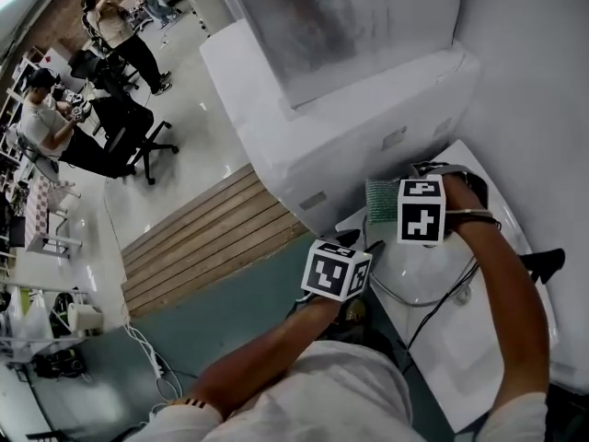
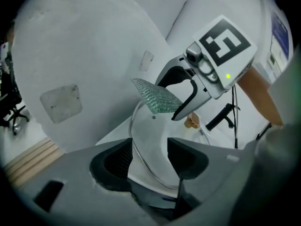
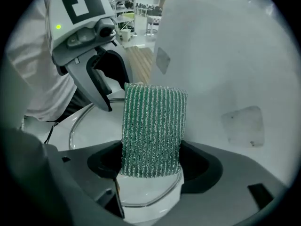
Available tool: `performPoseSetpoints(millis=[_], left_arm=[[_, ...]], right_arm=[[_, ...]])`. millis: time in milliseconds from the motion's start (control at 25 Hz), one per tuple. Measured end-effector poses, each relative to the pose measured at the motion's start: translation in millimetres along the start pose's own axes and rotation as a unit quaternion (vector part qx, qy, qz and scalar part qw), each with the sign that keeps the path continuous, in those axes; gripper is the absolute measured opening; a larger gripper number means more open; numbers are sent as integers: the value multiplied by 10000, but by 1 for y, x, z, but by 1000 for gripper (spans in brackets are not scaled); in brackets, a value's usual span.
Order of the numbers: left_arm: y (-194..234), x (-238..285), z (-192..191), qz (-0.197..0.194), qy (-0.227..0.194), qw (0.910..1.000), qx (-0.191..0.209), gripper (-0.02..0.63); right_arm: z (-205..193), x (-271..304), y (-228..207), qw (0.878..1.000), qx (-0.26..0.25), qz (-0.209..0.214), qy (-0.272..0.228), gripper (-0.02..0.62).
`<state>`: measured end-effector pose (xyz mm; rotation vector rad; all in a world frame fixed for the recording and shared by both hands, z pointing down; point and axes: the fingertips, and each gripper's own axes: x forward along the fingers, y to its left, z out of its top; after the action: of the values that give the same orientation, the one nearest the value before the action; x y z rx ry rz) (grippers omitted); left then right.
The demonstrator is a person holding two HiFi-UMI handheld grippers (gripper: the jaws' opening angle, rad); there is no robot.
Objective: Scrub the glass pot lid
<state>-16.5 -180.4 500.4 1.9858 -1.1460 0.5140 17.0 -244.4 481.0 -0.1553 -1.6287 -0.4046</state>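
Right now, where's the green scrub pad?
In the right gripper view, the scrub pad is clamped between the jaws of the right hand-held gripper, over the glass lid.

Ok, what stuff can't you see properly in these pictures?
Head view: the two marker cubes cover the jaws and much of the glass pot lid.
Right gripper view: the green scouring pad held in the right gripper hides much of the lid.
Left gripper view: the body of the left gripper hides the lid's near rim; the tan thing is too small to name.
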Motion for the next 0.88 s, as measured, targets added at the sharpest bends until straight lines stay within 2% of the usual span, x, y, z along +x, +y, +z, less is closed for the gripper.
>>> performPoseSetpoints(millis=[320,480,560,680,880], left_arm=[[6,9,-12,-113,277,9996,-7,236],[1,13,-18,-216,323,9992,-42,235],[3,13,-17,-274,312,9991,-72,235],[6,13,-16,-322,307,9990,-84,233],[6,13,-17,-330,301,9990,-57,233]], right_arm=[[9,24,6,9959,-374,731,389,348],[6,26,10,9942,-276,949,417,348],[5,27,7,9939,-53,1056,320,348],[-3,28,-1,9920,553,1126,105,348],[-24,26,-10,9802,1572,1160,-318,348]])
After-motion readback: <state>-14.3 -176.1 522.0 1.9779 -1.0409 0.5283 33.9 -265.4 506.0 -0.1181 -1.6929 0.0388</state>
